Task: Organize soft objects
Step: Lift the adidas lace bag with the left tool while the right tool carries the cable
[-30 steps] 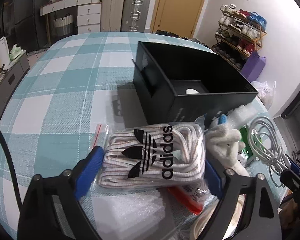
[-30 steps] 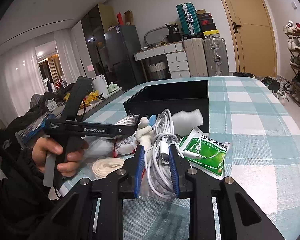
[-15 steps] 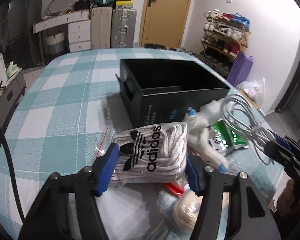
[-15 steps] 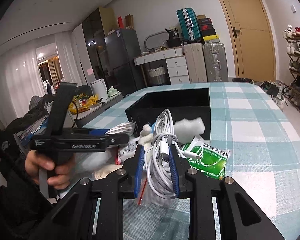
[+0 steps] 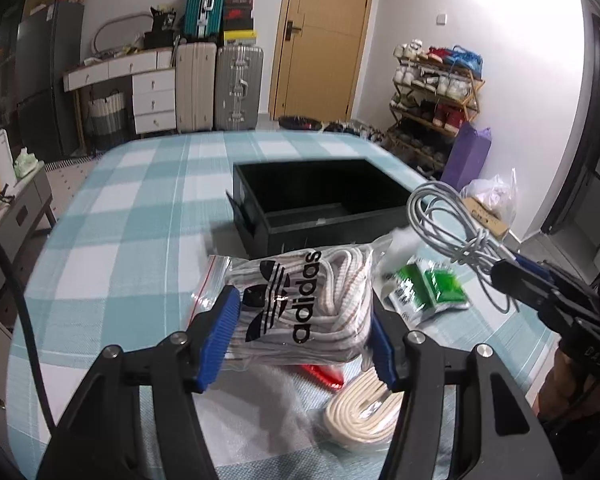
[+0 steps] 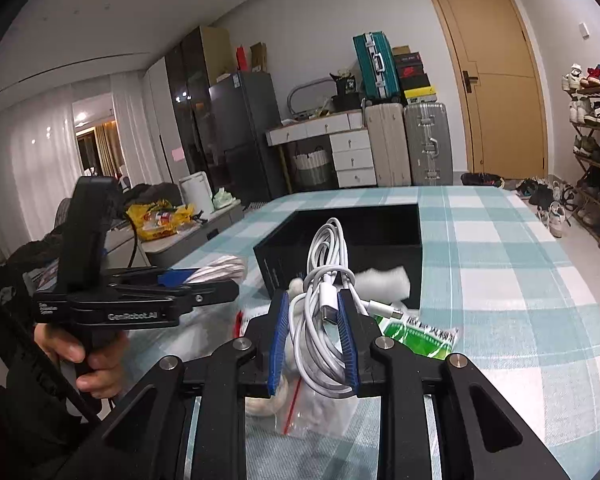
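My left gripper (image 5: 302, 332) is shut on a clear adidas bag of white laces (image 5: 300, 300) and holds it above the checked table, in front of the open black box (image 5: 320, 204). My right gripper (image 6: 314, 336) is shut on a coiled white USB cable (image 6: 324, 304), also lifted; it shows at the right of the left wrist view (image 5: 452, 224). The left gripper with the bag's end shows in the right wrist view (image 6: 172, 292).
On the teal checked tablecloth (image 5: 120, 240) lie a green sachet (image 5: 428, 288), a cream band roll (image 5: 364, 412), a red item (image 5: 324, 376), white foam (image 6: 384, 280) and a clear zip bag (image 6: 320, 412). Suitcases, drawers and a shoe rack stand behind.
Both grippers have lifted their loads up from the pile; the laces bag and the cable now hang higher, and the box looks farther off.
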A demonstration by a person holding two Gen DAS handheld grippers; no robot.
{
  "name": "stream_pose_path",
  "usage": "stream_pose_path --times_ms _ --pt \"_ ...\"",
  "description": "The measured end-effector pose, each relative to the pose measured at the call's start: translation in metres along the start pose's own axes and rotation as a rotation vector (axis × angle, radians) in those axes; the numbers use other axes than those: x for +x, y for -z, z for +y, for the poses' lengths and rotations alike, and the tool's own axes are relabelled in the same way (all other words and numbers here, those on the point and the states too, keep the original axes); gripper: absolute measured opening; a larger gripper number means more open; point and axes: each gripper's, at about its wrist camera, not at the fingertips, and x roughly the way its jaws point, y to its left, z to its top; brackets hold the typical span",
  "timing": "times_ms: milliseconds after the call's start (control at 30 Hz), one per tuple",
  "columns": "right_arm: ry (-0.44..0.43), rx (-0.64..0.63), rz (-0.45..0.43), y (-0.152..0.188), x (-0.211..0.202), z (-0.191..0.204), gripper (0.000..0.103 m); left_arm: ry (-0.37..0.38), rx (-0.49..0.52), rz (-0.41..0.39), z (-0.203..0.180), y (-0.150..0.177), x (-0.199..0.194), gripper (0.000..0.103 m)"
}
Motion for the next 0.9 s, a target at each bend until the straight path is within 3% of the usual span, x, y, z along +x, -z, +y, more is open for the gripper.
stream_pose_path --times_ms 500,900 --pt "0.002 0.058 -0.067 -0.061 0.001 -0.013 0.024 -0.051 0.008 -0.116 -0.004 -0.042 -0.019 0.059" --pt "0.012 0.056 0.026 -0.092 0.041 -0.024 0.024 -0.086 0.022 -0.103 -0.008 -0.071 0.013 0.059"
